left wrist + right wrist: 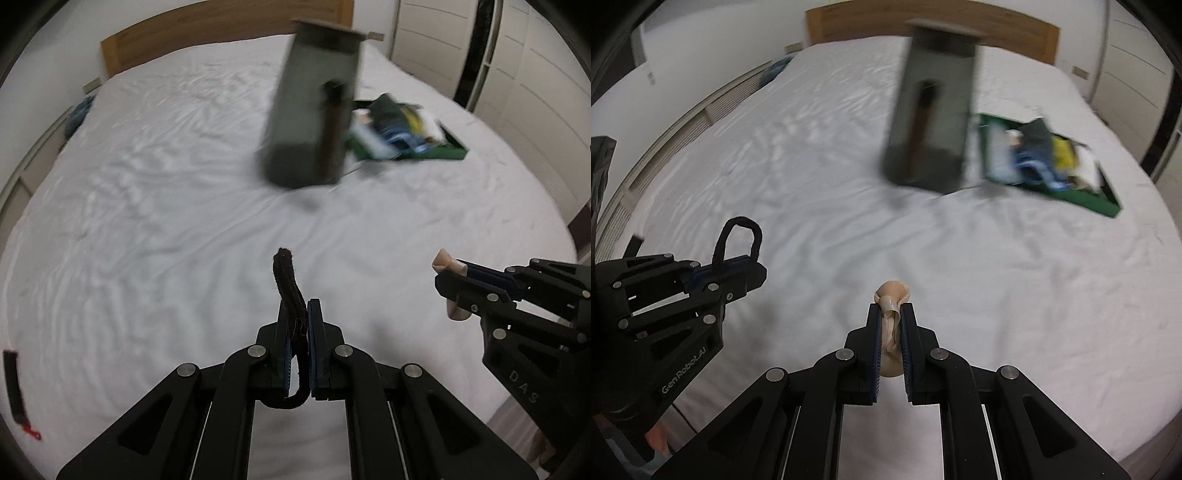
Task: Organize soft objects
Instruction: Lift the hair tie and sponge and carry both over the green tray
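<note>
Strap: your left gripper [300, 314] is clamped on a dark fabric strap [286, 280]; one end sticks up past the fingertips, the rest loops under the jaws. In the right wrist view it shows as a loop [738, 240] above that gripper [753, 275].
Beige piece: your right gripper [890, 317] is closed on a beige soft piece [892, 295], bunched at the tips and hanging between the pads. In the left wrist view it pokes out of that gripper [448, 280] at far right.
Position: both grippers are above the bed sheet [166, 221], side by side, apart.
Bin: grey upright bin [314, 118] stands on the bed ahead of you, blurred, with a dark vertical strip on its face.
Tray: green tray [450, 153] just right of the bin, holding mixed fabric items; can't tell which.
Headboard: wood [207, 33], behind the bin.
Edge: black tag with red pull [16, 391] lies at the left edge of the sheet.
</note>
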Motion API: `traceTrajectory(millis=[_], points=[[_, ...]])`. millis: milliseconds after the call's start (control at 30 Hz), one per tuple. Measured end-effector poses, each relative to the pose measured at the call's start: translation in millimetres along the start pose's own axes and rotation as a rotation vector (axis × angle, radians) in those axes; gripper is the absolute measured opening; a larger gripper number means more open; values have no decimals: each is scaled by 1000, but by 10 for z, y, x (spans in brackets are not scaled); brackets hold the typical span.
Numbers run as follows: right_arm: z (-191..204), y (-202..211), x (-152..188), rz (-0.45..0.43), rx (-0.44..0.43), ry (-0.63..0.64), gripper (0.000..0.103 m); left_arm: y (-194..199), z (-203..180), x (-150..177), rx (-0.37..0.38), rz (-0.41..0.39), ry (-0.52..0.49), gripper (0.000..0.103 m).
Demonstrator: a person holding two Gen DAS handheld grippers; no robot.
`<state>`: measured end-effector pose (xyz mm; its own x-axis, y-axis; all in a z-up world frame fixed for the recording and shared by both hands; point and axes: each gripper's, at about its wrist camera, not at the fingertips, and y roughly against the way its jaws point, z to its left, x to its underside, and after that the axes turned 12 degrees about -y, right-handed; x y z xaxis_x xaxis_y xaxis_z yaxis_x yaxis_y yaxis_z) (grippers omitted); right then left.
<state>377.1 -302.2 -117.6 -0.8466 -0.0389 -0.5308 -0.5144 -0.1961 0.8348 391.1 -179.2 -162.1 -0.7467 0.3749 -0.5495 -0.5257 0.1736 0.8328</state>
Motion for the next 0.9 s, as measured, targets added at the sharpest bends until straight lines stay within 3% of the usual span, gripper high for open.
traceTrajectory(millis=[200,467,900], points=[[-613,280,-386,-82,70,-29,9,-86,-395,-645,65,-49,-13,5],[-1295,333,-903,-175,110,-26,9,-371,-844,-1581,112,-99,-6,5],[-2244,-284,-1823,-240,126,-43,9,-1082,-1110,-2822,107,-180,80,5]])
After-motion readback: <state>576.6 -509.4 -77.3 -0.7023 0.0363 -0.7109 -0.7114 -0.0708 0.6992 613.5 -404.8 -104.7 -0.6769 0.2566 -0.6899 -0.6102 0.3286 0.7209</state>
